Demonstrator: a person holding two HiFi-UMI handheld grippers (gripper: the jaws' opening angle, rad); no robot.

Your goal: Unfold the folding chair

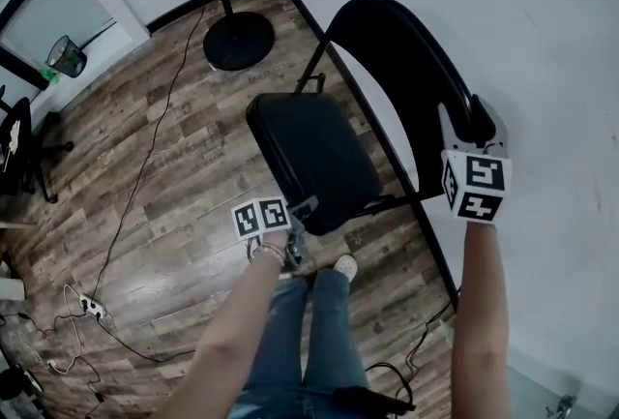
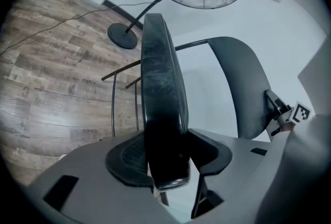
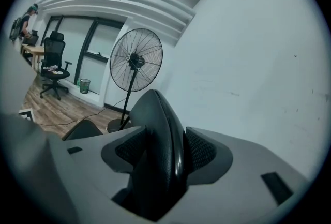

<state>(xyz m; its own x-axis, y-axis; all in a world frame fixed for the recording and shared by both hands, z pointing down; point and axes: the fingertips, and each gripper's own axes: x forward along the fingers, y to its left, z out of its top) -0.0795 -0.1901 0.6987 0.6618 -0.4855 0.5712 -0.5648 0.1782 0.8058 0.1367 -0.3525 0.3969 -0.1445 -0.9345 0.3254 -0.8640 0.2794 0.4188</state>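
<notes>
Backrest (image 3: 155,114) between right gripper (image 3: 164,150) jaws; pad contact unclear.

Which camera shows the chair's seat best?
The head view: the whole seat shows from above. The left gripper view shows only its edge, between the fingers; the right gripper view shows mostly the backrest.

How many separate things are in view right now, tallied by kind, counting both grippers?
Black padded folding chair: 1
Black pedestal fan with round base: 1
Black wheeled office chair: 1
Green mesh waste bin: 1
Handheld grippers with marker cubes: 2, left gripper and right gripper
Total: 6
</notes>
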